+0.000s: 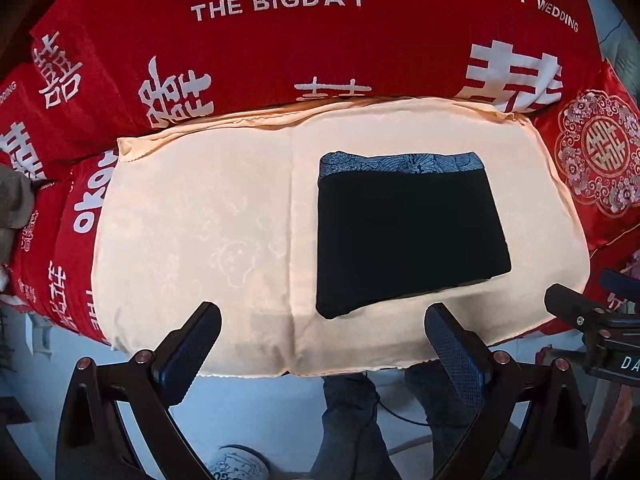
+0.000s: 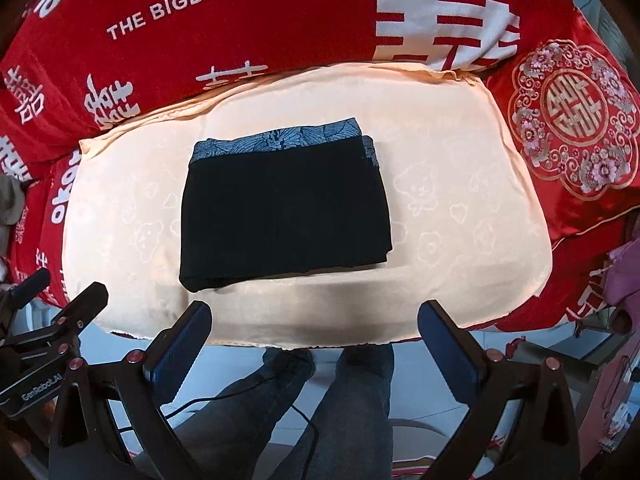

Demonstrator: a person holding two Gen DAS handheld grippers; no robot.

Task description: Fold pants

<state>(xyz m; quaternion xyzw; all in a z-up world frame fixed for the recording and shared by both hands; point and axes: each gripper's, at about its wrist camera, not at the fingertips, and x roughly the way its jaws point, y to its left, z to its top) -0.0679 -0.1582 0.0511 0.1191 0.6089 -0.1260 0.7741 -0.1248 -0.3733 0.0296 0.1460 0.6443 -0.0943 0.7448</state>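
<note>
We hold both claws wide apart and empty: the left gripper [image 1: 322, 344] and right gripper [image 2: 314, 338] hover at the near edge of the cloth [image 2: 460, 240], touching nothing. The pants [image 2: 284, 204] (black, patterned waistband) lie folded on it.

Both wrist views look down, sharing the folded pants [image 1: 408, 236].

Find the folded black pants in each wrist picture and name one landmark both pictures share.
Left wrist view: the folded black pants lie right of centre on the cream cushion, beyond the open left claw.
Right wrist view: the pants lie centre-left, beyond the open right claw.
Shared landmark: the "THE BIGDAY" lettering on the red bedding.
</note>
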